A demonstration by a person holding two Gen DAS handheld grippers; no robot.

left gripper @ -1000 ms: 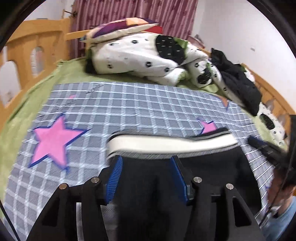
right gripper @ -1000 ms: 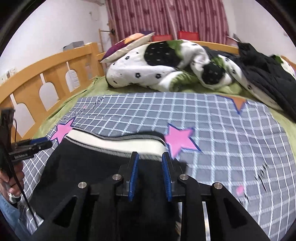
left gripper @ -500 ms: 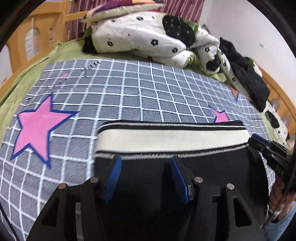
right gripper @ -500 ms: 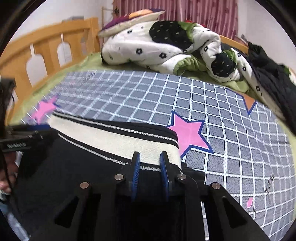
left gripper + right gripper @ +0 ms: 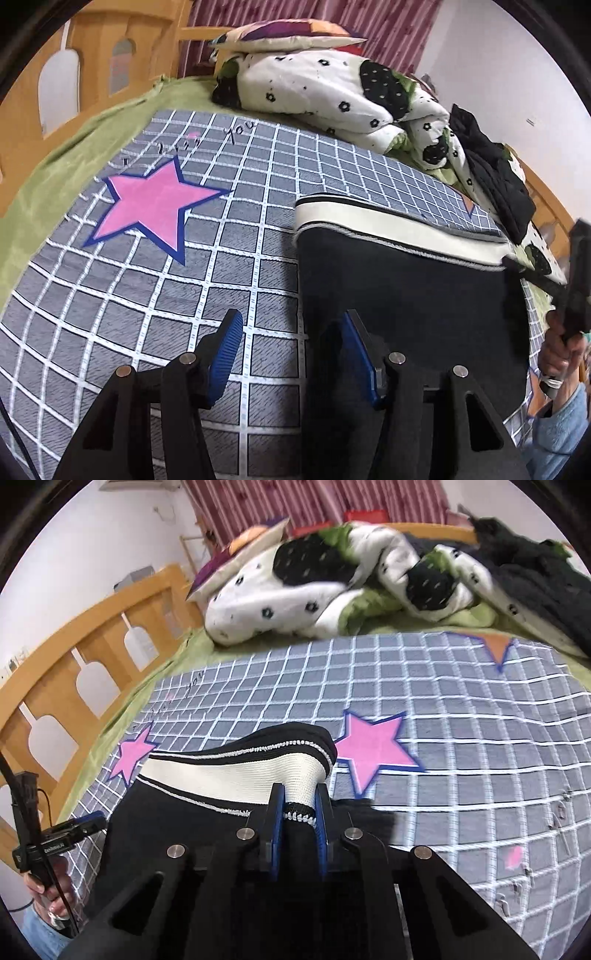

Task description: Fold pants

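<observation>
One white waistband point(image 5: 399, 225) of the pants point(image 5: 406, 295) faces the quilt point(image 5: 332, 88).

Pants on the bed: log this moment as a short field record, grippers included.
garment: black pants with a cream waistband, flat on the checked blanket
right gripper: closing, waistband corner bunched between its pads
left gripper: open, straddling the pants' left edge, gripping nothing
background: rumpled quilt, wooden bed rail
</observation>
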